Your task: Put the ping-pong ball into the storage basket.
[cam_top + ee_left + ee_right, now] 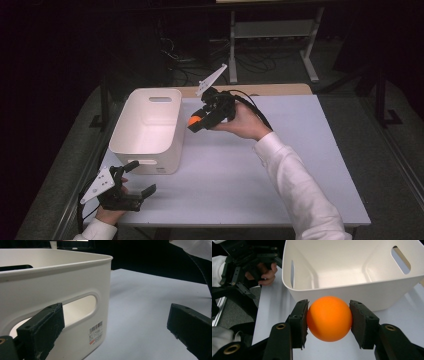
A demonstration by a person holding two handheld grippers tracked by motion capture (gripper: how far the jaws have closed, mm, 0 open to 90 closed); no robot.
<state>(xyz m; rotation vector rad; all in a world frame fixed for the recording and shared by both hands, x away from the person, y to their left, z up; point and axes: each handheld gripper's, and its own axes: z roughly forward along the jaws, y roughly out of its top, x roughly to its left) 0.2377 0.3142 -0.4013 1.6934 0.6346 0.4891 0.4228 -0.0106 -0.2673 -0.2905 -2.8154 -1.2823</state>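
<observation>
One white table carries everything, and the landmark on it is a white plastic bin with cut-out handle slots, standing upright and empty. From the right gripper view its inside is bare down to the floor.

Beside the bin's right wall, raised off the table and near rim height, the right gripper is clamped on an orange ball. In the right gripper view the ball sits squarely between the two black pads, one pressing on each side at its widest part, with the bin's rim just beyond it. The jaws are as close as the ball lets them come.

At the bin's near end, low by the table edge, the left gripper rests in the person's hand with its jaws spread wide and nothing between them. The left gripper view looks along the bin's end wall, past its handle slot and a small barcode label.

The ball looks smooth, round and light, probably hollow plastic, so it should need little squeeze. Its curve is the risk: a grip off the middle line could let it squirt out sideways. Across the full width, as now, seems the right hold. It would likely bounce or roll if dropped from high, so a release low inside the bin seems safest.
</observation>
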